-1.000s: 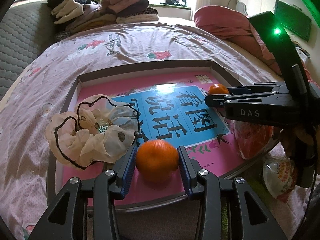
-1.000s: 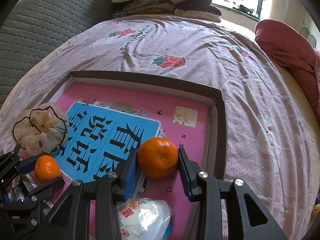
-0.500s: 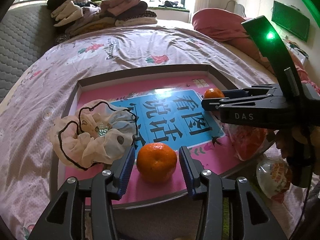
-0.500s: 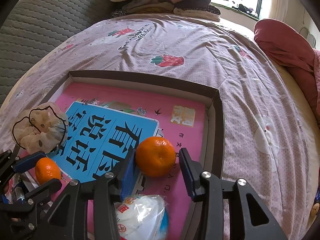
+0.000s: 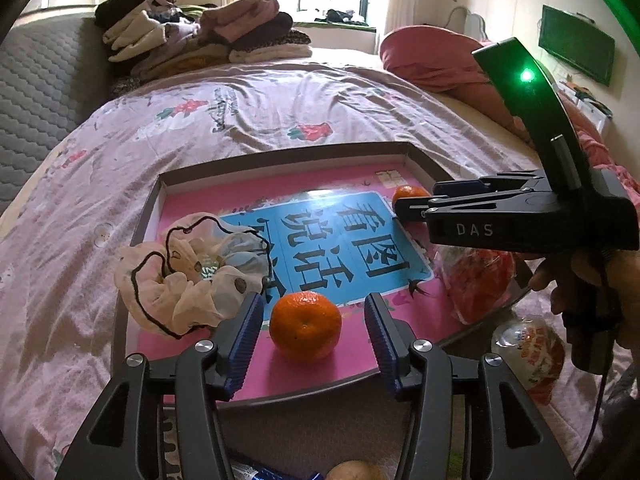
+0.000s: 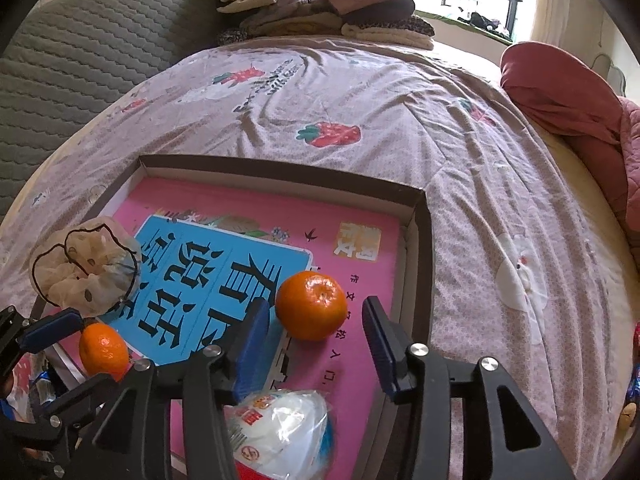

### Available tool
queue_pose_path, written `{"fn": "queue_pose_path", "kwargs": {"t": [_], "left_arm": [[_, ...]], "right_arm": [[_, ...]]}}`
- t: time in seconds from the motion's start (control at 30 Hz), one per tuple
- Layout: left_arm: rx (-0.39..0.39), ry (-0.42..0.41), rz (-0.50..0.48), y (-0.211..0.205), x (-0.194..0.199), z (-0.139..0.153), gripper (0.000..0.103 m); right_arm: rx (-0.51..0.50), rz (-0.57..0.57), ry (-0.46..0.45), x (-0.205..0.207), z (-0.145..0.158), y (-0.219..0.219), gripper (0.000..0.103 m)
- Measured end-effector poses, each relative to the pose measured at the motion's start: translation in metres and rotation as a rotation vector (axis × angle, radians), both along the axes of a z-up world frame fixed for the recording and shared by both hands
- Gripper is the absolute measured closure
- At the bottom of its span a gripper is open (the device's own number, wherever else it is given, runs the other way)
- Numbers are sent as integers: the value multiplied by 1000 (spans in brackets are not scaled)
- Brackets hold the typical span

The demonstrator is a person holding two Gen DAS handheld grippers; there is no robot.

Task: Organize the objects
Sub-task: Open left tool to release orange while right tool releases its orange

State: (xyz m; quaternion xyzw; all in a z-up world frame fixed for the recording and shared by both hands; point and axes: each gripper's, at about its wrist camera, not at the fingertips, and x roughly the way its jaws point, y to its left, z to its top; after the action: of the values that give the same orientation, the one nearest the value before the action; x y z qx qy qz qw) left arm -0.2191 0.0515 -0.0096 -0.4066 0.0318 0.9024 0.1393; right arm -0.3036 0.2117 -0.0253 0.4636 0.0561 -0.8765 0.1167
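Left gripper (image 5: 312, 334): jaws standing spread — blue pads (image 5: 246, 336) sitting clear of the fruit on both sides, nothing pinched.
Right gripper (image 6: 314, 340): jaws likewise parted, hovering low over the tray's right half, gripping nothing.
Near tangerine (image 5: 305, 326): resting on the pink tray floor between the left gripper's pads, touching neither, close to the near rim.
Far tangerine (image 6: 311, 306): lying on the pink floor just ahead of the right gripper's pads, beside the blue panel's right edge; in the left wrist view it is showing only partly behind the right gripper's tip (image 5: 406, 196).
Tray (image 5: 280, 160): shallow box with a dark rim, sitting on the bed, its floor carrying a pink sheet with a blue panel of Chinese characters.
Scrunchie (image 5: 188, 276): sheer beige with black edging, bunching up at the tray's left side, overlapping the rim.
Snack packets: a white one (image 6: 284, 428) lying under the right gripper at the tray's near edge — a red one (image 5: 476, 280) sitting beside it.
Bedspread (image 6: 360, 92): pink with a strawberry print, lying under the tray.
Folded clothes (image 5: 200, 32): sitting stacked at the far end of the bed.
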Motion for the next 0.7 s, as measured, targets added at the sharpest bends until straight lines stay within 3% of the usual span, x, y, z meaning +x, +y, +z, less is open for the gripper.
{"fn": "queue_pose_path", "kwargs": {"t": [0.4, 0.7], "left_arm": [[-6, 44, 14, -2, 7, 15, 48], [-10, 76, 35, -8, 17, 32, 42]], "right_arm": [[-8, -4, 41, 8, 17, 0, 53], [-35, 10, 100, 31, 43, -6, 53]]}}
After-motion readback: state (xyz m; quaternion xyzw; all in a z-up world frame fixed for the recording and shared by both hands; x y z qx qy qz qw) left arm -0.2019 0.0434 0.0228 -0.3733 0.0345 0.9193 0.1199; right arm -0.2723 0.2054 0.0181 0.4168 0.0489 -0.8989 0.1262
